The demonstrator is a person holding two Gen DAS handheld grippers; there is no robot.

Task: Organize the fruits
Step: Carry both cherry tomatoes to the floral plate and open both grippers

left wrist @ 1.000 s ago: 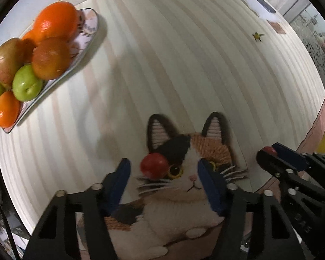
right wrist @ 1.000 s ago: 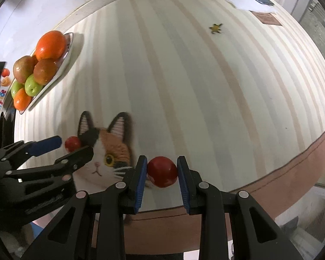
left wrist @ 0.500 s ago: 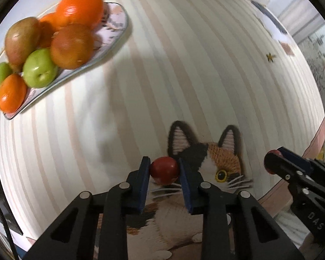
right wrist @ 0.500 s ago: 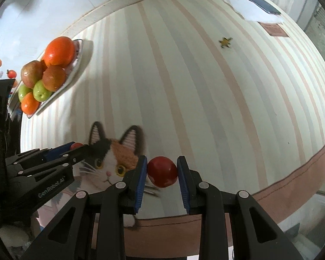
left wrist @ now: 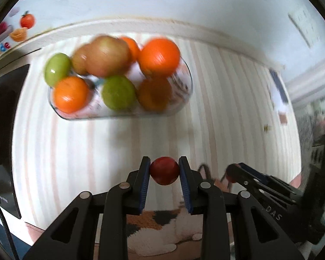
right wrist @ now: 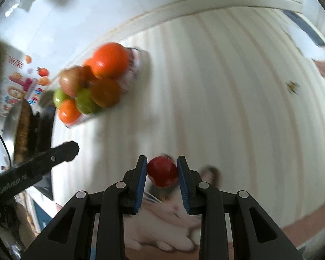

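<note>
— Two small round red fruits were off the bench, one in each pair of tongs?

— Yes. The left tongs (left wrist: 164, 171) were clamped on a small glossy red fruit (left wrist: 164, 170), its sides pressed between the blue pads (left wrist: 144, 184). The right tongs (right wrist: 162, 171) gripped a second small red fruit (right wrist: 162, 171) the same way.

— Where was the rest of the fruit?

— Piled on a long clear plate with a printed pattern (left wrist: 184, 99), which sat on the cream striped bench (left wrist: 216, 108) near the wall. It carried a bright orange (left wrist: 159, 57), a second orange (left wrist: 70, 94) at the near left corner, a duller brownish orange (left wrist: 155, 94), two green apples (left wrist: 118, 92), and a reddish-green apple (left wrist: 107, 56) on top (motion blur softened all of them).

— And the two red fruits relative to that plate?

— Both hung well short of it, above the near part of the bench. Under them lay a calico cat-shaped mat (right wrist: 169, 221), white with orange and black patches; neither fruit touched it.

— Could each pair of tongs see the other?

— In the left wrist view the right tongs (left wrist: 234, 174) showed at the lower right, a bit of red at the tip. In the right wrist view a black finger (right wrist: 65, 149) of the left tongs reached in from the left edge, but its fruit was hidden there.
</note>
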